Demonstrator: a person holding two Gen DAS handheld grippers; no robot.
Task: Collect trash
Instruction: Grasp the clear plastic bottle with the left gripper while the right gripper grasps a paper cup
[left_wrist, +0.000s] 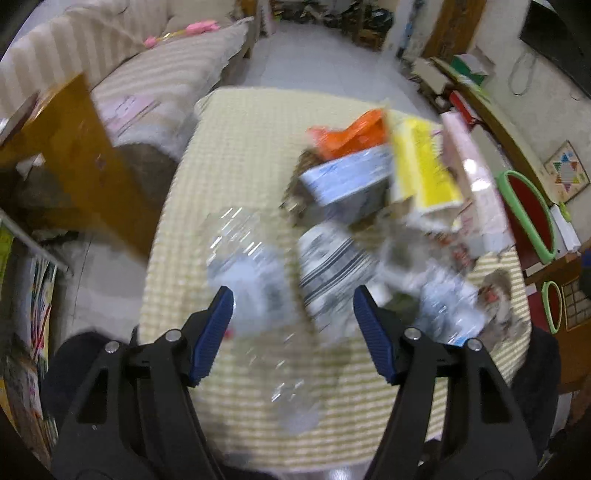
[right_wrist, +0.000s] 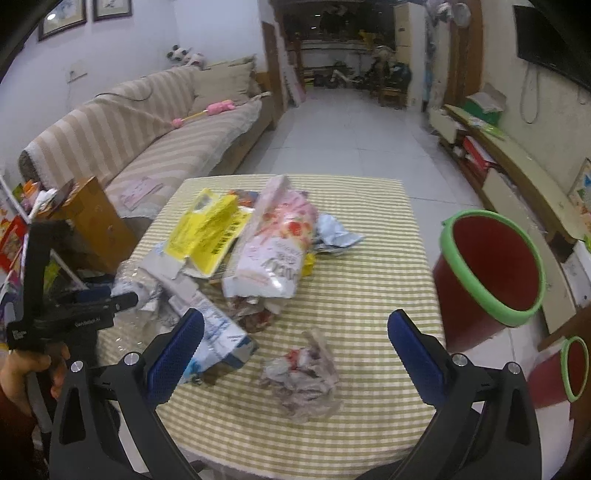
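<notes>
Trash pile (right_wrist: 236, 251) on checked tablecloth (right_wrist: 369, 266), left of centre; crumpled wrapper (right_wrist: 301, 376) lies apart, nearer. Red bin (right_wrist: 491, 266), green-rimmed, tilted beside table's right edge. Right gripper (right_wrist: 295, 349) wide, empty. Left gripper (left_wrist: 293, 336) wide, above blurred clear bottle (left_wrist: 255, 273).
</notes>
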